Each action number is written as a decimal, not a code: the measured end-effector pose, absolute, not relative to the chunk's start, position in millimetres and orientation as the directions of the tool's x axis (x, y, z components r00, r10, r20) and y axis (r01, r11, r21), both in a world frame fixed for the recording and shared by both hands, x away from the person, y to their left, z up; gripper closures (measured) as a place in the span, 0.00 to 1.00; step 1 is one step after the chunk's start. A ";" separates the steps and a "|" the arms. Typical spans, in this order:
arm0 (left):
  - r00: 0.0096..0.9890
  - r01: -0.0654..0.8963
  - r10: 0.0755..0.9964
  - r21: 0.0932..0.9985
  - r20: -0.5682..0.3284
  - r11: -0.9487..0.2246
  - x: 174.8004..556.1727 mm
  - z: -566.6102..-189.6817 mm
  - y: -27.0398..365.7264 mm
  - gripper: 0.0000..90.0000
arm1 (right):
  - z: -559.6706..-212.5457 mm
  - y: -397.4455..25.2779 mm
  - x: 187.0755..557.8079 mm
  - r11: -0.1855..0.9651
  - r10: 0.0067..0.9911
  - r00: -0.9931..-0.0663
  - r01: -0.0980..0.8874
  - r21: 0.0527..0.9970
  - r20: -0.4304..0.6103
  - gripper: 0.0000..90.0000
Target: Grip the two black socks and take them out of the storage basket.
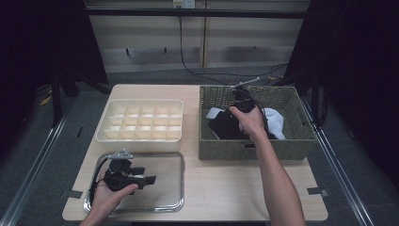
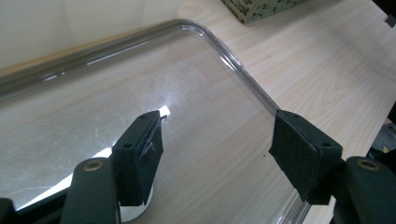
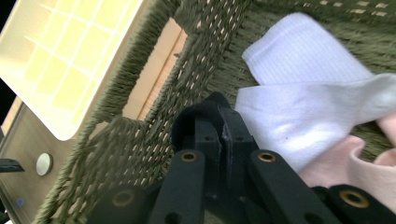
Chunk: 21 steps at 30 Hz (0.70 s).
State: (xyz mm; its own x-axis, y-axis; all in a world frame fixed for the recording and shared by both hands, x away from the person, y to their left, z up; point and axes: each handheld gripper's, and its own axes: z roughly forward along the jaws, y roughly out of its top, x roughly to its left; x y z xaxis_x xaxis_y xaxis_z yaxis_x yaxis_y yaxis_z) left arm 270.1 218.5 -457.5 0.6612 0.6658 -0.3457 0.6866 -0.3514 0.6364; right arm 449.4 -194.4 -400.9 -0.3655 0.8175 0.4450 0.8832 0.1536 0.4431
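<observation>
Over the clear plastic tray (image 1: pixel 164 200) the left gripper (image 1: pixel 141 176) waits with jaws spread and empty, the cream compartmented organiser (image 1: pixel 141 121) holds nothing yet, and in the woven green basket (image 1: pixel 254 146) the right gripper (image 3: pixel 219 135) pinches a black sock (image 1: pixel 226 126), so sorting has seemingly just begun.

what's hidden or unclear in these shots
- High view: the black cloth in the woven olive basket is partly covered by the person's right hand; the right claw is too small to read.
- Right claw view: the shut jaws hide how much black fabric is pinched.
- Left claw view: the clear plastic tray is cut off by the edges.
</observation>
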 end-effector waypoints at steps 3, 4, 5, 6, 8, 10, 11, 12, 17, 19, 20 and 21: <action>0.660 0.687 0.665 0.637 -0.348 -0.349 269.8 -458.7 218.1 0.38 | -395.7 -198.6 446.6 0.140 0.816 -0.366 0.876 0.461 0.448 0.96; 0.660 0.687 0.665 0.637 -0.348 -0.349 269.8 -458.7 218.1 0.38 | -395.7 -198.6 446.6 0.140 0.816 -0.366 0.876 0.461 0.448 0.96; 0.661 0.687 0.665 0.638 -0.349 -0.348 269.8 -458.7 218.1 0.38 | -394.8 -200.1 445.8 0.138 0.813 -0.372 0.870 0.473 0.448 0.96; 0.660 0.687 0.665 0.639 -0.349 -0.347 269.7 -458.6 218.3 0.38 | -393.0 -201.4 444.5 0.134 0.814 -0.372 0.868 0.478 0.447 0.96; 0.657 0.689 0.668 0.638 -0.350 -0.344 269.7 -459.1 218.2 0.37 | -390.4 -203.1 443.0 0.125 0.804 -0.370 0.870 0.476 0.465 0.96; 0.658 0.690 0.666 0.635 -0.351 -0.347 270.0 -459.1 218.6 0.37 | -387.5 -204.8 441.7 0.123 0.801 -0.371 0.870 0.477 0.470 0.96; 0.658 0.690 0.665 0.635 -0.353 -0.347 270.0 -459.2 218.5 0.37 | -384.6 -206.0 440.5 0.120 0.789 -0.377 0.870 0.479 0.486 0.96; 0.659 0.690 0.665 0.635 -0.351 -0.348 270.0 -459.1 218.4 0.37 | -382.6 -206.6 440.0 0.120 0.791 -0.372 0.872 0.474 0.485 0.96; 0.658 0.691 0.665 0.635 -0.353 -0.347 270.0 -459.0 218.8 0.37 | -375.2 -212.3 440.3 0.104 0.777 -0.364 0.880 0.464 0.515 0.96; 0.657 0.690 0.667 0.636 -0.352 -0.345 270.3 -459.0 219.2 0.37 | -372.2 -215.1 440.7 0.087 0.771 -0.358 0.879 0.469 0.527 0.96; 0.657 0.690 0.667 0.636 -0.352 -0.345 270.3 -459.0 219.2 0.37 | -372.2 -215.1 440.7 0.087 0.771 -0.358 0.879 0.469 0.527 0.96; 0.657 0.690 0.666 0.636 -0.353 -0.344 270.5 -459.0 219.4 0.37 | -369.0 -217.7 441.0 0.076 0.768 -0.352 0.879 0.470 0.535 0.96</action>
